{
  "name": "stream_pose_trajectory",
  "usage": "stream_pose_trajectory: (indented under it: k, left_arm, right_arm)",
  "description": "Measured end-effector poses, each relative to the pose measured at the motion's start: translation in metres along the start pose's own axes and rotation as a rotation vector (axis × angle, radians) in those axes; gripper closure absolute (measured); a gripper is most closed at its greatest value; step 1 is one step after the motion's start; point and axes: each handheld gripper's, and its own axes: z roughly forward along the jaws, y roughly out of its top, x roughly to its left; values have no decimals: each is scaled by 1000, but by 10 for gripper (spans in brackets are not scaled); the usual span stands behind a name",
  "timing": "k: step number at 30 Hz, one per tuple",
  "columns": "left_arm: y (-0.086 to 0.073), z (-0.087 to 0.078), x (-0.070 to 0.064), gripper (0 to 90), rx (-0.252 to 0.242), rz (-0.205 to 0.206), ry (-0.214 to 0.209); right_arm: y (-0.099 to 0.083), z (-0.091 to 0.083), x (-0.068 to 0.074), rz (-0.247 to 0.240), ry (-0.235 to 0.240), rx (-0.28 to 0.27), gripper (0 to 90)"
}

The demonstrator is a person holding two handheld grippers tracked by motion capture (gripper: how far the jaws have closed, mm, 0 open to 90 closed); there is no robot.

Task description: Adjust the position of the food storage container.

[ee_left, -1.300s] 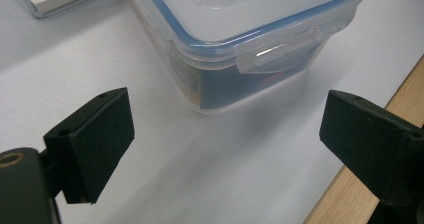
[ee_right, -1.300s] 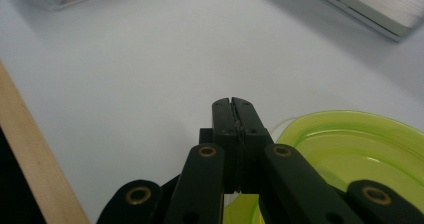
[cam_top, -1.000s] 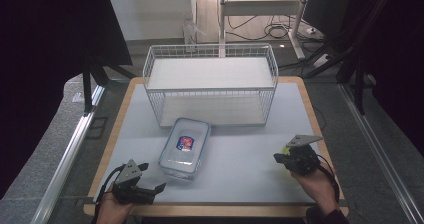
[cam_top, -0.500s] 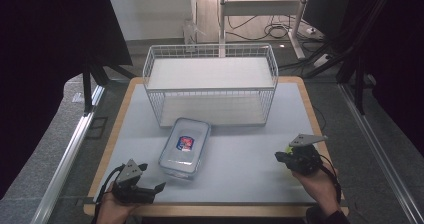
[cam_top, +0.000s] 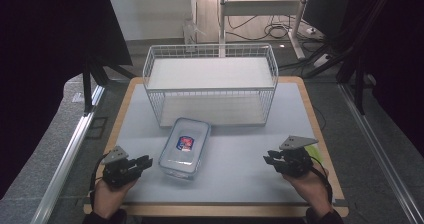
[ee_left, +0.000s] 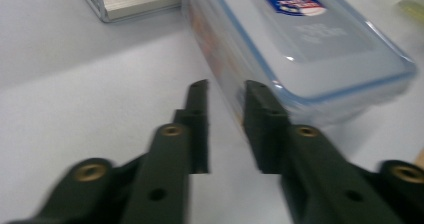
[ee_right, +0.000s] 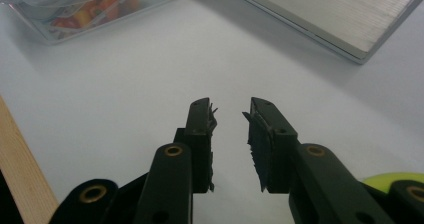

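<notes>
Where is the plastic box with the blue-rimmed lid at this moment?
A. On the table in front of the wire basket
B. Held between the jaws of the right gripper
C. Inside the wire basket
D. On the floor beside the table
A: the box lies flat on the table, just in front of the basket, and neither the left gripper nor the right gripper holds it.

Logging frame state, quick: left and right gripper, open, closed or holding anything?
Left gripper: open, holding nothing, jaws close beside the clear lidded container.
Right gripper: open, holding nothing, over the bare white mat.
</notes>
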Motion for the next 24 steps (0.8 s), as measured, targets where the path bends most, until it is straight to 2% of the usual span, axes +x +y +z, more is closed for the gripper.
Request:
stream_pose_trajectory:
  k: [2, 4, 6, 10, 13, 14, 15, 17, 19, 24]
  left_arm:
    - [9, 10, 7, 851, 21, 21, 21]
    - [20, 20, 15, 895, 12, 8, 9]
    - [32, 33, 21, 900, 5, -5, -2]
    - [52, 59, 27, 900, 8, -4, -18]
    - [63, 76, 25, 900, 39, 20, -38]
    - [66, 81, 23, 900, 51, 32, -11]
    - [69, 84, 23, 900, 60, 43, -2]
    - [74, 89, 25, 900, 56, 25, -35]
    - [77, 94, 23, 900, 59, 22, -43]
    - [91, 111, 9, 900, 86, 67, -87]
  right_arm:
    - [0, 2, 1, -1, 4, -2, 689]
    - [0, 4, 1, -5, 5, -4, 670]
    - [0, 5, 2, -7, 5, -5, 649]
    - [0, 8, 5, -13, 5, 0, 600]
    - [0, 10, 6, -17, 13, 3, 581]
    - [0, 10, 7, -18, 14, 2, 575]
    - [0, 11, 7, -17, 16, 3, 569]
    - [1, 12, 8, -21, 18, 3, 556]
    - [1, 12, 8, -22, 20, 5, 547]
    - [1, 13, 6, -8, 23, 2, 532]
